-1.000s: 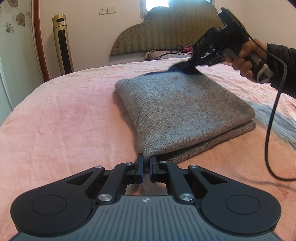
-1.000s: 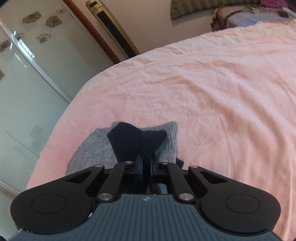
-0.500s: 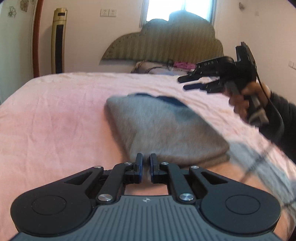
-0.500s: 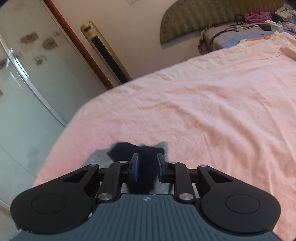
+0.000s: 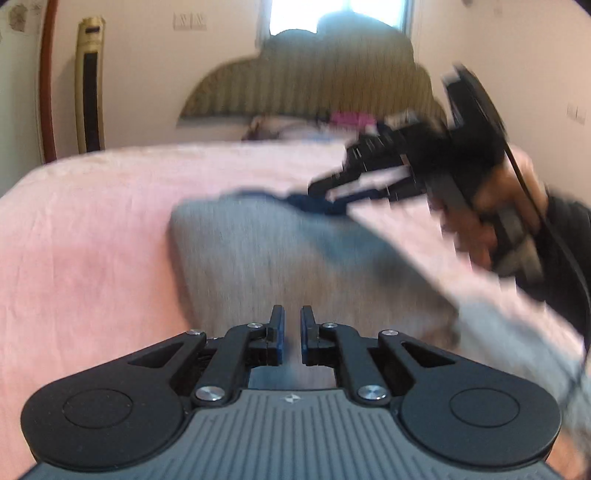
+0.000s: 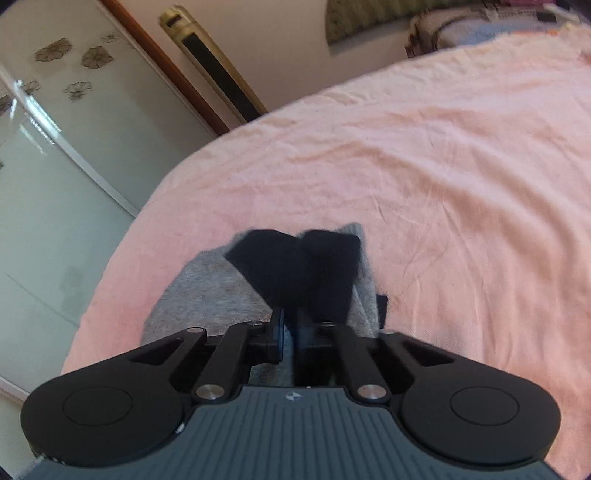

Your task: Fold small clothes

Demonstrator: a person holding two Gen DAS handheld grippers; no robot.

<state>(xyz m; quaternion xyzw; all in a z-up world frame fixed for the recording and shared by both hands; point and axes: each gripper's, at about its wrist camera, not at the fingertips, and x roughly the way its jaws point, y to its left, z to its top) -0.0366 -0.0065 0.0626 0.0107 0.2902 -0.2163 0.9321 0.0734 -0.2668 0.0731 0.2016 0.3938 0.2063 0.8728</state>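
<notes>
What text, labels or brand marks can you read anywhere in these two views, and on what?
No readable words or numbers.
Left gripper: small white logo on its body, a symbol, no letters.
Right gripper: same logo on its body; in the left view its markings are blurred.
Wall sockets: too blurred.

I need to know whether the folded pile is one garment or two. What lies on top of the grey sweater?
A dark navy piece lies on the far end of the grey sweater, with the right claw at it. Whether it is a separate garment or the sweater's own collar cannot be told. The pink bedsheet lies underneath.
</notes>
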